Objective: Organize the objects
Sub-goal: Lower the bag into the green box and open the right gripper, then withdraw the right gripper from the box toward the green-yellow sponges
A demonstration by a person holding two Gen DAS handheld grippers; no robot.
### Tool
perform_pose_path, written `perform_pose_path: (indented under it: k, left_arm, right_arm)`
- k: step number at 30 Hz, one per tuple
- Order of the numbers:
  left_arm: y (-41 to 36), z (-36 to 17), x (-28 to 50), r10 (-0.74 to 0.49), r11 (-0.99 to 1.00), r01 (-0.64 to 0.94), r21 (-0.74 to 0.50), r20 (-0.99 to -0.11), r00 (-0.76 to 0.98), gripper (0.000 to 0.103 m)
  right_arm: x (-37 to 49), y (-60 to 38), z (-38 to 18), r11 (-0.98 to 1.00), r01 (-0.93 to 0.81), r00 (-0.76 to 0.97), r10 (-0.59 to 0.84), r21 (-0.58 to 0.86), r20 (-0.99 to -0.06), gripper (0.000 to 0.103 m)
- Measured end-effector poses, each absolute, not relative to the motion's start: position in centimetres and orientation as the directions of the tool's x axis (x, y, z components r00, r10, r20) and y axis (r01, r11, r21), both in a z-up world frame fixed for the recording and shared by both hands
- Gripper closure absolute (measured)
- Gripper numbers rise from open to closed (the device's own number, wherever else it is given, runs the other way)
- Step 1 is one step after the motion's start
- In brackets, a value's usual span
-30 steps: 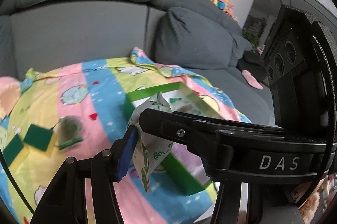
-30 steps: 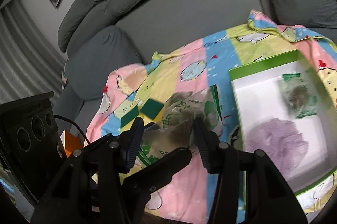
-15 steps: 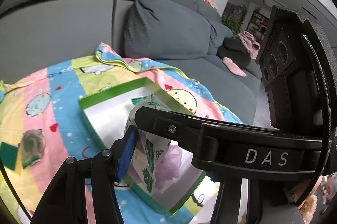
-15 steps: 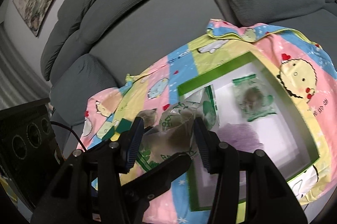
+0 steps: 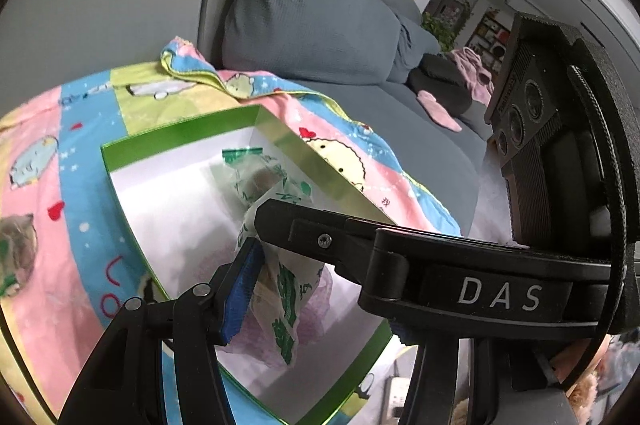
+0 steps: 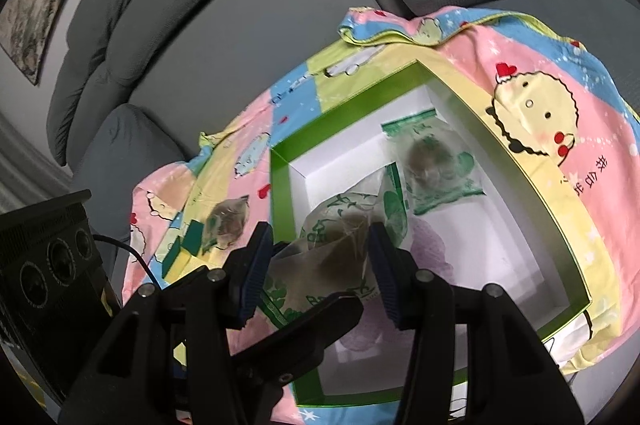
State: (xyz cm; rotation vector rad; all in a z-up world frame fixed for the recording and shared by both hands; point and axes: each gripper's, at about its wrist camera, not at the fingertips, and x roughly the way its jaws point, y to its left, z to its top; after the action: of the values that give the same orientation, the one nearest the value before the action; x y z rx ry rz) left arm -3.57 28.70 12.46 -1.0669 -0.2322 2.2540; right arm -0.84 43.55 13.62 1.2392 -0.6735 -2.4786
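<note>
a pink, blue and yellow cartoon-print cloth (image 6: pixel 532 73) is covering the surface before a grey sofa (image 6: pixel 248 9). the right hand-held gripper (image 6: pixel 320 265) is clamping a clear green-printed packet (image 6: pixel 340 237) over the green-rimmed white box (image 6: pixel 280 185); the left hand-held gripper (image 5: pixel 256 245) is pinching it too.

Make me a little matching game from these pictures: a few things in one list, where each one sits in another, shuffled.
Things:
1. held packet
2. second packet
3. third packet
4. purple pouf

Places:
A. on the blanket, outside the box
B. flat in the far corner of the green box
C. between the right gripper fingers
D. on the box floor, under the held packet

Pairs: 1-C, 2-B, 3-A, 4-D
</note>
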Motion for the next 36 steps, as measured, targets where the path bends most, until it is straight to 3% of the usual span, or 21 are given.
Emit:
perform_pose_path:
  k: [16,20,21,23,25,27,30,36]
  left_arm:
    - [26.4,11.5,-3.6,0.643,-0.766,-0.396,-0.506,-0.620,-0.450,0.047]
    - [24.8,12.4,-2.5,0.621,-0.784,-0.380,-0.491,-0.607,-0.496,0.047]
    - [24.3,12.6,-2.2,0.611,-0.791,-0.374,-0.484,-0.607,-0.507,0.047]
    - [23.4,13.0,-1.6,0.598,-0.801,-0.365,-0.475,-0.606,-0.524,0.032]
    - [22.3,13.4,-0.9,0.584,-0.810,-0.355,-0.467,-0.594,-0.553,0.027]
    - [21.3,13.8,-0.3,0.552,-0.831,-0.330,-0.447,-0.593,-0.587,0.027]
    - [19.5,14.4,0.7,0.483,-0.871,-0.277,-0.406,-0.603,-0.635,0.025]
    - [15.4,14.4,2.2,0.397,-0.903,-0.176,-0.392,-0.606,-0.689,0.022]
  right_arm:
    - [-1.4,43.3,12.8,-0.904,-0.033,-0.586,-0.329,0.427,-0.741,0.052]
    - [-1.3,43.6,13.2,-0.916,-0.090,-0.625,-0.253,0.390,-0.739,0.035]
    - [-1.2,43.7,13.4,-0.915,-0.102,-0.634,-0.242,0.389,-0.735,0.034]
    - [-1.0,43.7,13.7,-0.912,-0.131,-0.660,-0.212,0.388,-0.721,0.031]
    - [-0.8,43.5,14.2,-0.917,-0.153,-0.690,-0.168,0.369,-0.704,0.031]
    - [-0.5,42.9,14.9,-0.931,-0.155,-0.722,-0.122,0.331,-0.681,0.029]
    - [-0.1,41.8,15.7,-0.937,-0.136,-0.765,-0.106,0.321,-0.636,0.018]
    - [0.2,39.6,16.7,-0.934,-0.075,-0.793,-0.155,0.348,-0.589,0.017]
